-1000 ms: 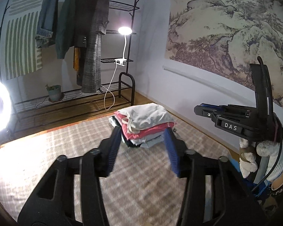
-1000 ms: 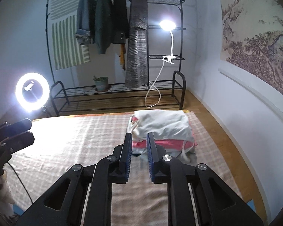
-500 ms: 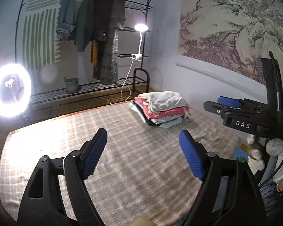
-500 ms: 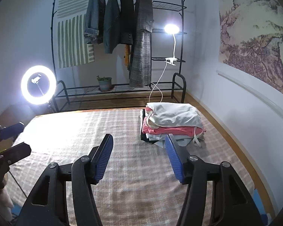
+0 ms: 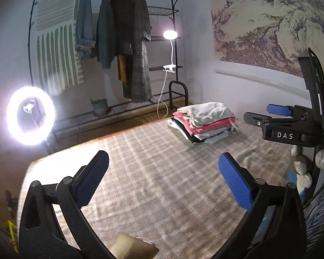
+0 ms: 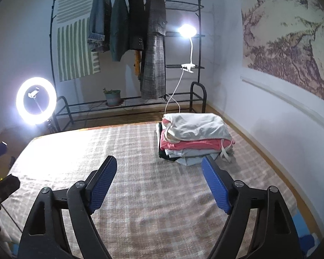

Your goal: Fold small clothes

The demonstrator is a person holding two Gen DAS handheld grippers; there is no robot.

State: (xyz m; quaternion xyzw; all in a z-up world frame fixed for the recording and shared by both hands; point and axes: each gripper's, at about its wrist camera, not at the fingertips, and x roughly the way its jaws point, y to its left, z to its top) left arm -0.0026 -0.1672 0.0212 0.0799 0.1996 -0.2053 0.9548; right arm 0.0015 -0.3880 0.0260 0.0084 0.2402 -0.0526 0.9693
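Nearest, the left gripper [image 5: 163, 179] had just spread its jaws wide with nothing between them, and the right gripper [image 6: 159, 185] had done likewise. Both had drawn back from the stack [image 6: 194, 138], which a second before sat right at their tips. It lay folded at the far right of the checked cloth [image 6: 140, 194]. A tan scrap below might be next; hard to tell.

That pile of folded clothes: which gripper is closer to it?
Right. The right gripper hangs open just short of the pile of folded clothes; the left gripper, also open, is farther back across the checked blanket.
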